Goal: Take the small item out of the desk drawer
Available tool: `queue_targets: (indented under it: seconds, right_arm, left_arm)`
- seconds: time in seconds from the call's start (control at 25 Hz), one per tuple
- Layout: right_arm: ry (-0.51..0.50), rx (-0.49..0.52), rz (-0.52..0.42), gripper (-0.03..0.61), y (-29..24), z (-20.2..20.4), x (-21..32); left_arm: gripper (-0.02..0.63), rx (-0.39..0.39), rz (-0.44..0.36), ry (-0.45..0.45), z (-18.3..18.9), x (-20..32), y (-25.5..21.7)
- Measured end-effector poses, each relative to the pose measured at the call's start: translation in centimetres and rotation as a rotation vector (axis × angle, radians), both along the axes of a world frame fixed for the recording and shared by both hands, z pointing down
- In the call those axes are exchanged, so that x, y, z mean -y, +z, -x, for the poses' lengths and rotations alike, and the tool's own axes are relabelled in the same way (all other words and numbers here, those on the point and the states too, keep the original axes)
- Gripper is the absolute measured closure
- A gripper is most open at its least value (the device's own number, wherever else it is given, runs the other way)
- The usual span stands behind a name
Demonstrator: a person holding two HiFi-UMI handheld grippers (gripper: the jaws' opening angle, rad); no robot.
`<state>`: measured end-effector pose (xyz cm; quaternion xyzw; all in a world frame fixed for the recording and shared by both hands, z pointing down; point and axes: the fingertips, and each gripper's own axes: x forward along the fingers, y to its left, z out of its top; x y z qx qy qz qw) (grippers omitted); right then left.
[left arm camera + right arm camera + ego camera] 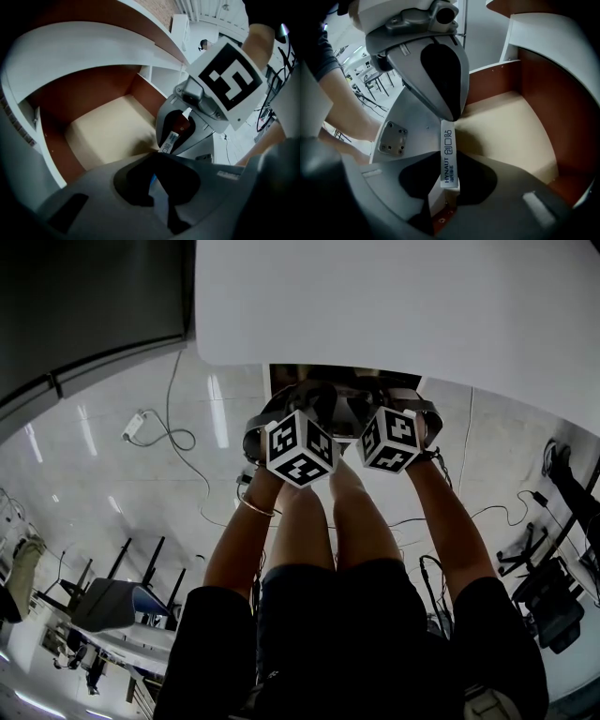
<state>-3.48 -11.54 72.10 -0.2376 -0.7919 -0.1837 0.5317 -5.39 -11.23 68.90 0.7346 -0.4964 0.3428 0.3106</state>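
Right gripper (447,182) pinches the small white printed carton (447,157) inside the open brown-walled desk drawer (543,93), left gripper (157,187) jaws pressed together; lifting clear likely follows.

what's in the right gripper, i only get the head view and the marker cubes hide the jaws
observer: The right gripper is closed on a small white box with a printed label.
operator: is the left one holding it too
observer: No, the left gripper has its jaws together, not on the box.
operator: anything else in the drawer
observer: The part of the drawer floor that shows is bare.
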Motion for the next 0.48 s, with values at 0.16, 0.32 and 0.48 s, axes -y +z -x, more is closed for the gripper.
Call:
queue_targets:
  seconds: [0.16,0.32,0.48]
  right_arm:
    - [0.045,0.023,-0.003,0.477,-0.8,0.0,0.1]
    - [0.078,0.049,-0.004,0.477,-1.9,0.0,0.3]
    - [0.119,0.072,-0.002,0.477,-2.7,0.2,0.2]
  left_arm:
    - [0.614,-0.013,-0.031,-0.063,1.0,0.0,-1.3]
    - [0.614,-0.033,-0.053,-0.144,2.2,-0.1,-2.8]
    - [0.614,-0.063,-0.069,-0.22,3.4,-0.5,-4.0]
